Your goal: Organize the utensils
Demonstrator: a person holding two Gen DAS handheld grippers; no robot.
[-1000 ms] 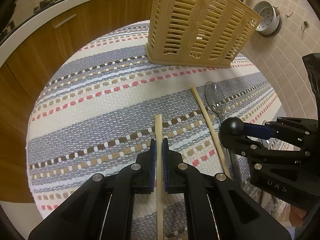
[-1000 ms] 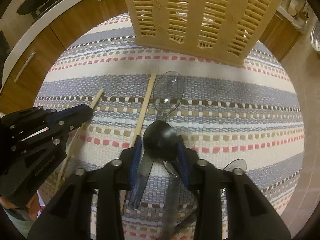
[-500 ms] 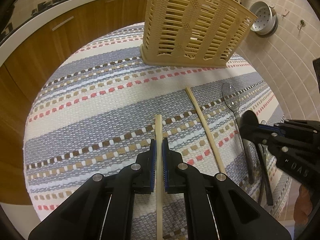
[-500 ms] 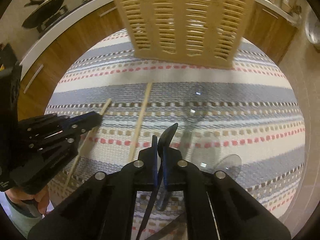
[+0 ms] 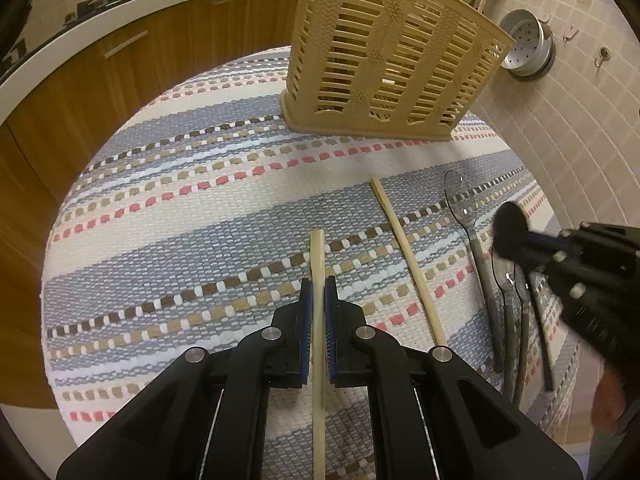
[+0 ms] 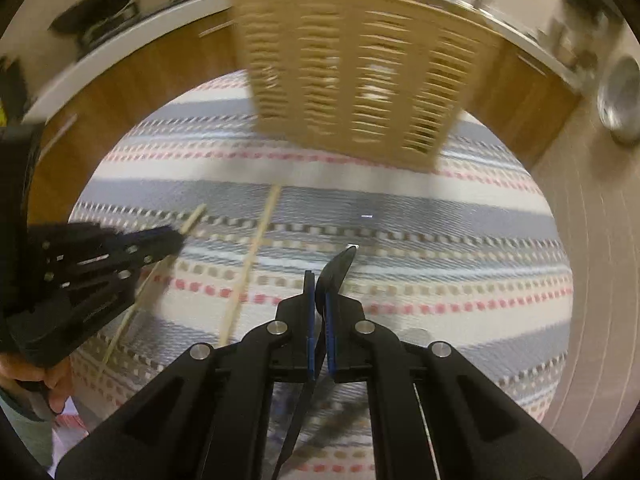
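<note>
My left gripper [image 5: 319, 284] is shut on a pale wooden chopstick [image 5: 318, 256] and holds it just above the striped cloth. A second chopstick [image 5: 404, 256] lies on the cloth to its right. My right gripper [image 6: 319, 284] is shut on a black plastic spoon [image 6: 334, 272], lifted off the cloth; it also shows in the left wrist view [image 5: 510, 226]. A clear plastic spoon [image 5: 460, 200] and several dark utensils [image 5: 516, 320] lie under it. The beige slotted utensil basket [image 5: 392, 68] stands at the far side of the cloth.
The striped woven cloth [image 5: 180, 200] covers the table. Wooden cabinets [image 5: 100, 80] run along the left and back. A tiled wall with a hanging metal strainer [image 5: 528, 44] is at the right. The right wrist view is motion-blurred.
My right gripper has closed on the black spoon and lifted it up off the cloth toward the basket side. My left gripper keeps holding the chopstick, hardly moved.
</note>
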